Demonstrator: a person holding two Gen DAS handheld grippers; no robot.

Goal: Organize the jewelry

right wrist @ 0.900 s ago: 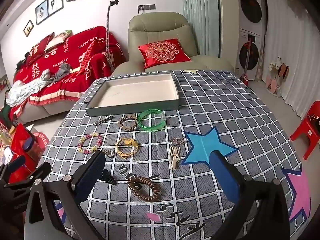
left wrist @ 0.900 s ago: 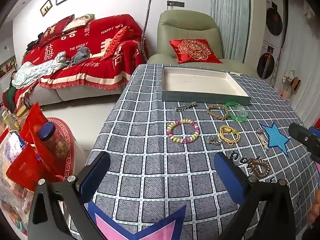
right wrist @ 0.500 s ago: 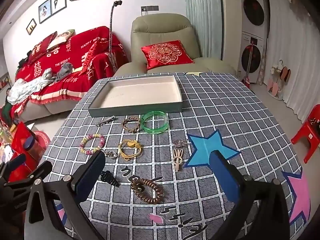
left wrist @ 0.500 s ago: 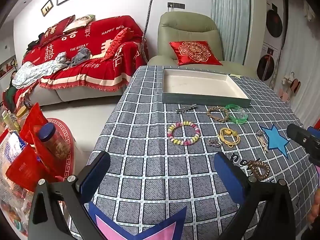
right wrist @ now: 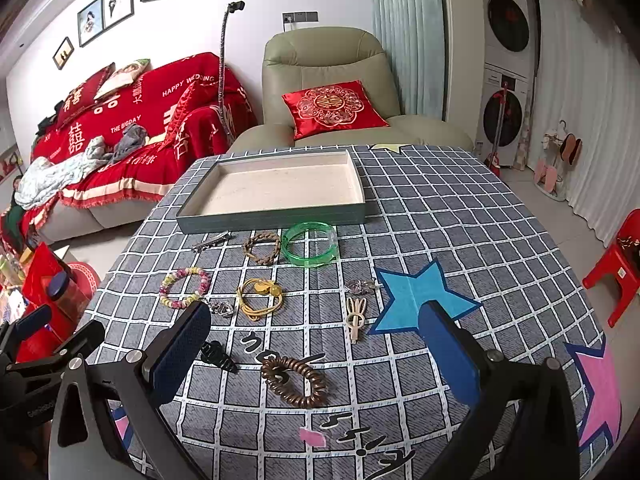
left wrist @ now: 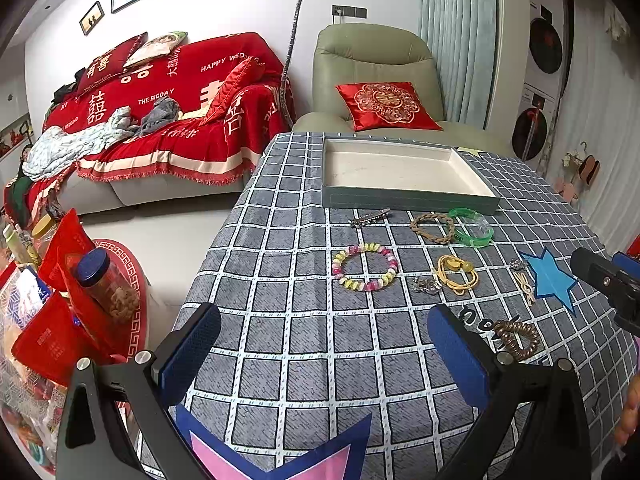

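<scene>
A shallow grey tray with a cream lining (right wrist: 276, 216) (left wrist: 408, 200) sits empty at the far side of the checked tablecloth. In front of it lie a green bangle (right wrist: 310, 243), a braided brown bracelet (right wrist: 262, 246), a silver hair clip (right wrist: 211, 241), a pastel bead bracelet (right wrist: 185, 288) (left wrist: 365, 266), a yellow cord bracelet (right wrist: 260, 299), a small silver piece (right wrist: 222, 308), a beige hair clip (right wrist: 355, 317), a black claw clip (right wrist: 218, 355) and a brown spiral hair tie (right wrist: 298, 382). My right gripper (right wrist: 316, 352) is open above the spiral tie. My left gripper (left wrist: 324, 356) is open over bare cloth.
A red-covered sofa (left wrist: 160, 120) and a green armchair with a red cushion (left wrist: 380, 92) stand behind the table. A low table with jars and red packets (left wrist: 60, 312) is at the left. A red stool (right wrist: 616, 268) stands at the right.
Both grippers have drawn back and risen slightly; the jewelry looks a little farther off. Nothing on the table has moved.
</scene>
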